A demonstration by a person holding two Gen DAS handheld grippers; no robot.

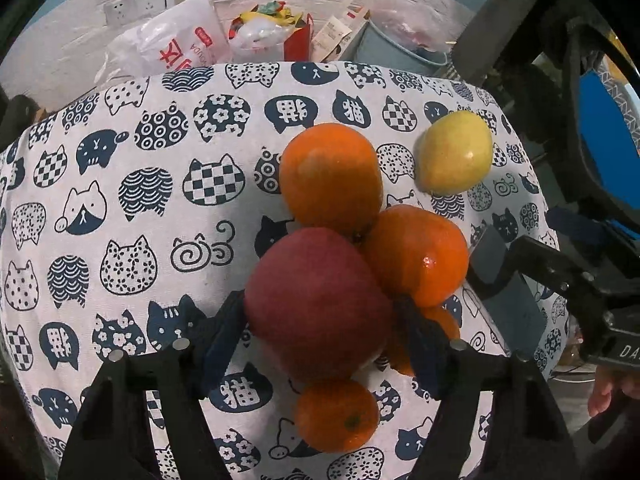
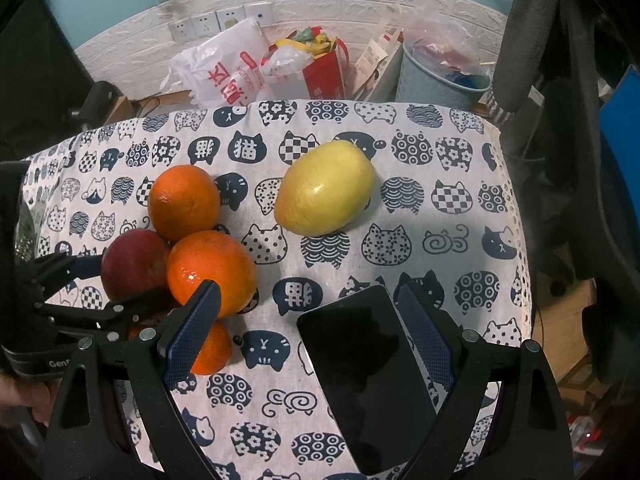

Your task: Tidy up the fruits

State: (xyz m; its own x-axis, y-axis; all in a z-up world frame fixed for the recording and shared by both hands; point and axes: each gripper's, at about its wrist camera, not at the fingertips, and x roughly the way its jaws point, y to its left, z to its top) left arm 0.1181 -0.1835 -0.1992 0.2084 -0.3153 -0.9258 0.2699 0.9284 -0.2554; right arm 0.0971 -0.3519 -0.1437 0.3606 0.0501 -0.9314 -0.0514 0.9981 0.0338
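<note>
Fruits are mostly bunched now: our left tool (image 1: 320, 320) grips the apple (image 1: 316, 304) against the oranges (image 1: 332, 176), our right tool (image 2: 308, 320) gapes empty, the mango (image 2: 326, 188) sits apart.

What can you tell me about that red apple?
The apple is dark red, smooth and matte, and looks whole. It sits between the left gripper's blue-padded fingers, which close against its sides. It rests amid a cluster of oranges, touching at least two, on the cat-print cloth.
</note>
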